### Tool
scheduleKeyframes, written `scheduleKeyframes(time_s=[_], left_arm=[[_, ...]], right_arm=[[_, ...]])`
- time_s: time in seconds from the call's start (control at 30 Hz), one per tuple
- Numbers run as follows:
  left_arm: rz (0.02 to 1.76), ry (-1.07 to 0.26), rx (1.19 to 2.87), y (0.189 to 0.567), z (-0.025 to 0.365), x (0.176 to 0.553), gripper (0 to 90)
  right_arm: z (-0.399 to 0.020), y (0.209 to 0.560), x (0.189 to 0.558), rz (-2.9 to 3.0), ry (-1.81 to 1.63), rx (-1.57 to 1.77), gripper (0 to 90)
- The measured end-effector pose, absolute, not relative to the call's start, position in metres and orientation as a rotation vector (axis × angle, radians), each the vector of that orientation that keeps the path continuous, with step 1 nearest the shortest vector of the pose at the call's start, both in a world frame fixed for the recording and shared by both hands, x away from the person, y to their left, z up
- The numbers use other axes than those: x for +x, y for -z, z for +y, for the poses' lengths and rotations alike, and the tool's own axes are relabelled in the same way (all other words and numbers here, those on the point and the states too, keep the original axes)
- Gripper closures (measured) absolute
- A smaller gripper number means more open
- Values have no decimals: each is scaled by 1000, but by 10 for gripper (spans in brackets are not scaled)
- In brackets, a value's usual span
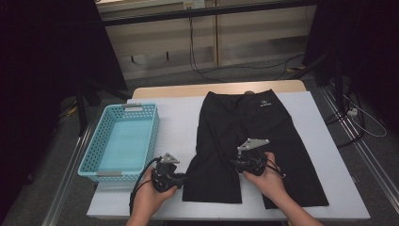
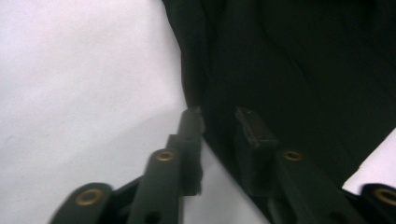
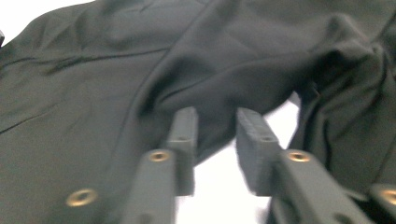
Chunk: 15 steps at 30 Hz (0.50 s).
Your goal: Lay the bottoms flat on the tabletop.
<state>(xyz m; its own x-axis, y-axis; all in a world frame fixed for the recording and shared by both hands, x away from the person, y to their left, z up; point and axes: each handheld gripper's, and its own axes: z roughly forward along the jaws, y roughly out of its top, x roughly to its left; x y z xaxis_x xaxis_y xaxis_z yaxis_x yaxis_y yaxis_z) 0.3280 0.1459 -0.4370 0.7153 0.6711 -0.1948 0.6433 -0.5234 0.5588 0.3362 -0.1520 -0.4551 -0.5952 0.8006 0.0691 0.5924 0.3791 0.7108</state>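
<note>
The black shorts [image 1: 249, 146] lie spread flat on the white table [image 1: 324, 155], waistband toward the far edge, leg hems toward the near edge. Judging by the folds, the cloth is light, limp and a little slick, so it is best pinched at an edge or a seam.

The left gripper [image 2: 218, 122] sits at the outer edge of the person's left leg of the shorts, its jaws a narrow gap apart with the fabric edge between them, not visibly clamped. The right gripper [image 3: 215, 126], held low by the inner leg edge, likewise stands narrow, the fold just ahead of its tips. A blue basket [image 1: 96, 141] rests at the left edge.
</note>
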Motion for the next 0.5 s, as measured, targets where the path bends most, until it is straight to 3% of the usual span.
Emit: scheduleKeyframes(time_s=[0.1, 0.37, 0.5], left_arm=[[991, -22, 2301, 437, 146, 329, 892], [1025, -45, 2276, 432, 158, 331, 894], [983, -92, 2236, 428, 156, 330, 775]], right_arm=[[-153, 454, 336, 2375, -1035, 1193, 899], [-173, 447, 333, 2371, -1032, 1215, 900], [-183, 448, 331, 2354, -1038, 1269, 900]])
